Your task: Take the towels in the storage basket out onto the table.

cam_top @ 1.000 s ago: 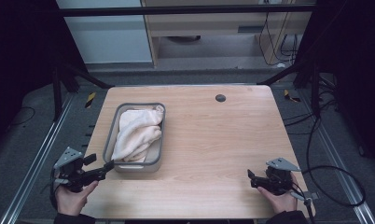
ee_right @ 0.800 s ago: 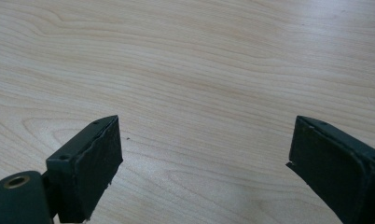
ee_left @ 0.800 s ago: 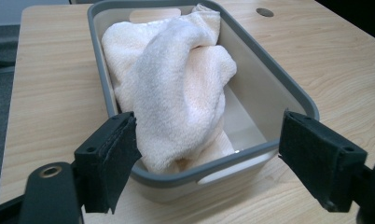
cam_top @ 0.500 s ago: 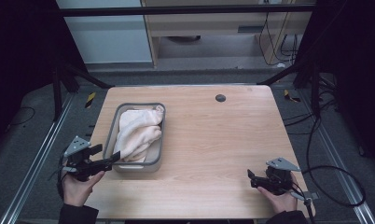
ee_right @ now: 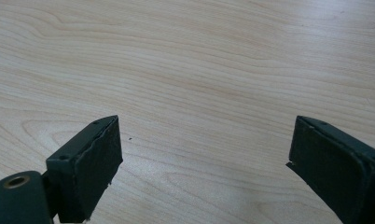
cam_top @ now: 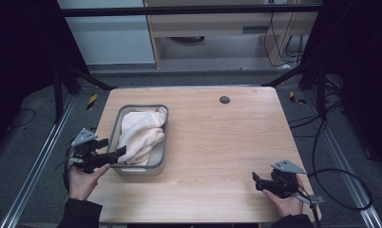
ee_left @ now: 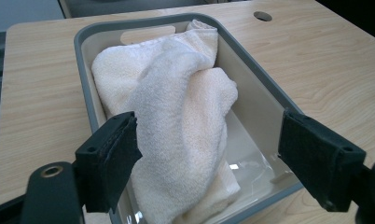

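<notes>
Grey floor [cam_top: 32, 156], pale cabinet [cam_top: 110, 33], dim surroundings, perhaps shelving.

Left gripper [cam_top: 114, 153]: being held in the left hand [cam_top: 82, 178] at near left, jaws standing wide apart, pointing right. Right gripper [cam_top: 256, 181]: being held in the right hand [cam_top: 286, 202] at near right, jaws gaping, pointing left.

Wooden table [cam_top: 227, 152] with cable hole [cam_top: 224, 99]

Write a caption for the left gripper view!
Open left gripper reaches toward a cream towel in a grey bin.
</notes>
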A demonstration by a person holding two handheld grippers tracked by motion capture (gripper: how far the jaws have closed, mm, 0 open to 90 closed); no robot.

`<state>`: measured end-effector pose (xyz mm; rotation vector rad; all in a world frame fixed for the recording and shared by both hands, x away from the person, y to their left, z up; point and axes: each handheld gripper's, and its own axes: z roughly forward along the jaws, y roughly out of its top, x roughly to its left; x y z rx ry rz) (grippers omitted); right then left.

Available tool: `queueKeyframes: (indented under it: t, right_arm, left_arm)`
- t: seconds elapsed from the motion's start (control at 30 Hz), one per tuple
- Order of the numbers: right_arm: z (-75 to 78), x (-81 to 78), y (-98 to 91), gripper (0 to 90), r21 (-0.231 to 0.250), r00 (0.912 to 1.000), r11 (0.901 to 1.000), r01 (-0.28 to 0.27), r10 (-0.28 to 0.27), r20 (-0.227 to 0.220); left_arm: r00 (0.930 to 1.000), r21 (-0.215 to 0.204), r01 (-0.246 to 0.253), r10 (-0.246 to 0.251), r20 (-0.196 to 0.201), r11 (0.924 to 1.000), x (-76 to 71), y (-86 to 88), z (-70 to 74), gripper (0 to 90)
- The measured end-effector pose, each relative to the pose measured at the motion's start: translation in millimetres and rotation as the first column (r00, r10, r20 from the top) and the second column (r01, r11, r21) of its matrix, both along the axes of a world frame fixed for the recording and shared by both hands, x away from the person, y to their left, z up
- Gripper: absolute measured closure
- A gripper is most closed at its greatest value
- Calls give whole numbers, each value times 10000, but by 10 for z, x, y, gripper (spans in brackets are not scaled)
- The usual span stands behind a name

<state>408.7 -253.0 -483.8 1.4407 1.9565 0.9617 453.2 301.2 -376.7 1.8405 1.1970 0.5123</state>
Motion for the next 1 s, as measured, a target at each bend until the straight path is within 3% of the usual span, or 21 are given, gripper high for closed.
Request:
queueKeyframes:
  t: [0.43,1.0]
  right_arm:
    - [-3,19,4,93,9,10000,10000,-42,42,-59]
    - [-19,47,15,93,-157,9998,9998,-154,152,-161]
  left_arm:
    - [9992,183,166,-160,-358,9997,251,-68,16,202]
    - [9941,898,421,-328,-1029,9951,573,-219,104,202]
